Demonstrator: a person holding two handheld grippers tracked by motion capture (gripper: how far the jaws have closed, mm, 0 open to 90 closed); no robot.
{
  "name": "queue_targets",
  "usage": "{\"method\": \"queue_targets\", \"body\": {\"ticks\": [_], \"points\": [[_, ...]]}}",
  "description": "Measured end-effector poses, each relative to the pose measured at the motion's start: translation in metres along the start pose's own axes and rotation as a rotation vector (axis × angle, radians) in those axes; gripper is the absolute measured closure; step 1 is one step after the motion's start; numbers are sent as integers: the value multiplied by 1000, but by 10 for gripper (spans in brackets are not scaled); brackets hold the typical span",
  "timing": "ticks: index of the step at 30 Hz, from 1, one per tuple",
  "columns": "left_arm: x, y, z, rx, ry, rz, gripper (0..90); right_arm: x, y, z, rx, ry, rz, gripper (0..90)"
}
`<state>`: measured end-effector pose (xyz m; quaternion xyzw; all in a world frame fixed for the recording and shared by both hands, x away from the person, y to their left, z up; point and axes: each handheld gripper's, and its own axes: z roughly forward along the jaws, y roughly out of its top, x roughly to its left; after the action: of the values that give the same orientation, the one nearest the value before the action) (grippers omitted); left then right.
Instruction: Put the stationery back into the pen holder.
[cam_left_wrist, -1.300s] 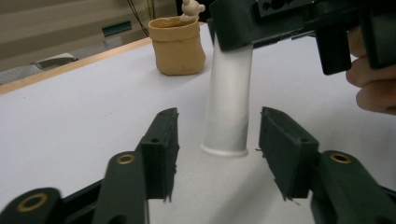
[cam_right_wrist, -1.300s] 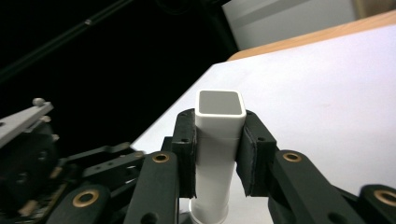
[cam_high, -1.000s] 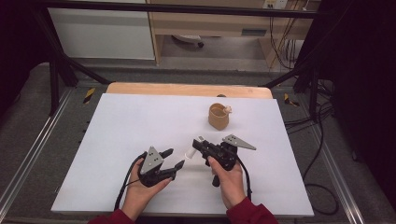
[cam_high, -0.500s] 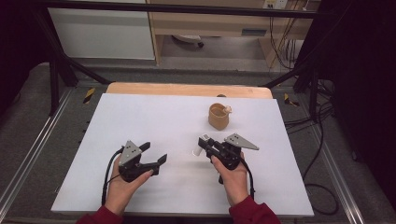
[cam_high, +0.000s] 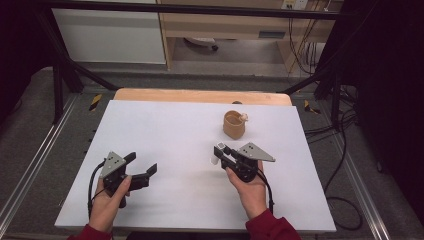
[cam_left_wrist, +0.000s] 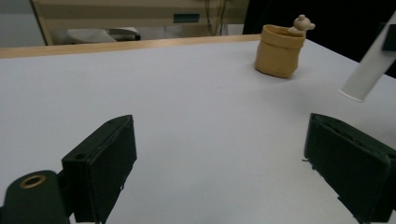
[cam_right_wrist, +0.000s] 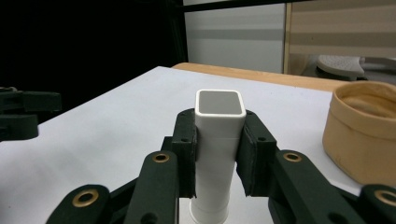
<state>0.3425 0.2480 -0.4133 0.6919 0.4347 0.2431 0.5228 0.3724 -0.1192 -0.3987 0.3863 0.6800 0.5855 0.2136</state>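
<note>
While the right gripper (cam_high: 220, 154) holds a white tube (cam_right_wrist: 218, 140) tight between its jaws, the left gripper (cam_high: 144, 167) has nothing in it. In the right gripper view the tube stands up straight between the two black pads, one pad pressing on each side, and its square open top pokes out above them. The tube's lower end hangs just over the white surface (cam_high: 165, 130). In the left gripper view the left jaws stand wide apart and have just been opening, with only bare surface between them. Far ahead of those jaws and a bit to the side, the white tube (cam_left_wrist: 369, 70) shows tilted, held up by the other gripper. A small tan bag (cam_high: 234, 124) sits on the surface past the right jaws, near them but not touching. A little toy bear (cam_left_wrist: 302, 23) peeks out of the top of the bag. In the high view the two grippers are well apart, the left one near the left edge of the surface and the right one near the middle.
</note>
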Motion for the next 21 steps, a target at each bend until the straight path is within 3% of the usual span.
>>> {"method": "queue_targets", "body": {"ticks": [3, 13, 21], "points": [[7, -1, 2, 9, 33, -12, 94, 5, 4, 0, -3, -8, -38, 710], [5, -2, 3, 23, 48, -9, 63, -1, 22, 6, 23, -73, -158, 710], [10, -3, 3, 27, 53, -40, 65, -15, 45, 15, 55, -81, -171, 710]]}}
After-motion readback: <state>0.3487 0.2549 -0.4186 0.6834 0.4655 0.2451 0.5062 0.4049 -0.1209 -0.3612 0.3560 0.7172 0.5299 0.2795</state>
